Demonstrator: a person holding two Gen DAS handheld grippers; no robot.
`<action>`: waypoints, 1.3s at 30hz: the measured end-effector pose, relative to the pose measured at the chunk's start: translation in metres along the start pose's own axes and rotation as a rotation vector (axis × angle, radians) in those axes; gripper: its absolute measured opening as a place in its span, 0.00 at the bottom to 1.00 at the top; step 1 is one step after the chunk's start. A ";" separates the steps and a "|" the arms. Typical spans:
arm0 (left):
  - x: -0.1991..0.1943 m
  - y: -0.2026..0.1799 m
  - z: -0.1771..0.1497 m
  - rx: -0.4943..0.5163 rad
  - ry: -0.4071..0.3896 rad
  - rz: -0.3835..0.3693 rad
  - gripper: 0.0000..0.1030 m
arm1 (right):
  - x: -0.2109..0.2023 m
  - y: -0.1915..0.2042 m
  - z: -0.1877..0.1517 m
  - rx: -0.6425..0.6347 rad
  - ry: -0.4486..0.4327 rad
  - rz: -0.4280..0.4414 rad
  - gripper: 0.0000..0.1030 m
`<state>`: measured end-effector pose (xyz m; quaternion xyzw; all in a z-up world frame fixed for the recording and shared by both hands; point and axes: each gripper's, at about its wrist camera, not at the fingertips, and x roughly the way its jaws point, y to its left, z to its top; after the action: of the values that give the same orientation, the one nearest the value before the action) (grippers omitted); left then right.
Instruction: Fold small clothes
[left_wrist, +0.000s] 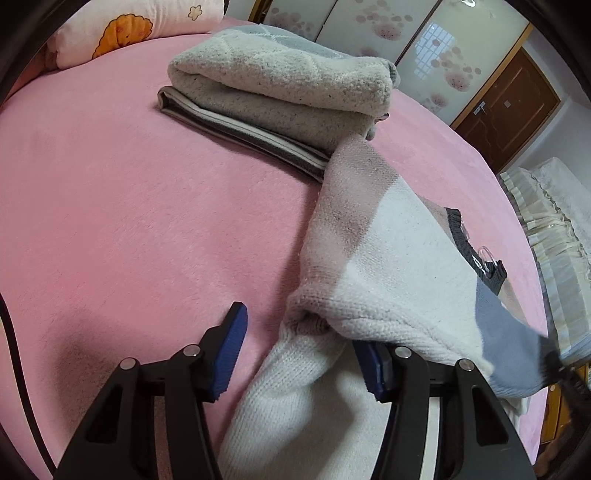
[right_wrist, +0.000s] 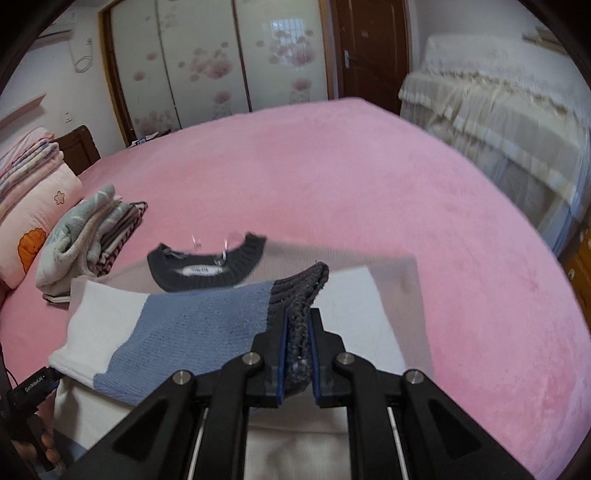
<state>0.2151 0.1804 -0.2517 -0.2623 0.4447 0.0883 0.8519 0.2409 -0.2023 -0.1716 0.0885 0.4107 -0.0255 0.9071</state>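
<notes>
Sweater (right_wrist: 207, 325) | cuff (right_wrist: 299, 295) pinched in right gripper (right_wrist: 297, 354) (jaws closed) | on bed (right_wrist: 369, 177)

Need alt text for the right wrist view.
The right gripper pinches the dark cuff of a white and blue sweater above a pink bed. Folded clothes sit at left.

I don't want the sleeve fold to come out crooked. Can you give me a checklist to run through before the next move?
1. Right gripper clamped on the dark sleeve cuff: ok.
2. Left gripper gripping the sweater: not ok, jaws open, fabric draped between them.
3. Sleeve lying across the sweater body: ok.
4. Collar flat and visible: ok.
5. Folded pile clear of the sweater: not ok, the sweater's far edge reaches it.
6. Lower hem flat: cannot tell, hidden.
</notes>
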 end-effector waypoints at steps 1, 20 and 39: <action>-0.001 0.001 0.000 -0.001 0.003 -0.001 0.52 | 0.004 -0.004 -0.003 0.023 0.019 0.008 0.10; -0.011 0.025 -0.005 -0.061 -0.007 -0.001 0.50 | 0.021 -0.038 -0.026 0.085 0.136 -0.004 0.17; -0.007 -0.011 0.050 0.175 0.028 -0.054 0.51 | 0.057 -0.048 0.005 0.088 0.204 0.121 0.33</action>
<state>0.2507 0.1983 -0.2189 -0.2002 0.4555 0.0223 0.8672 0.2763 -0.2489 -0.2182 0.1550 0.4931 0.0201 0.8558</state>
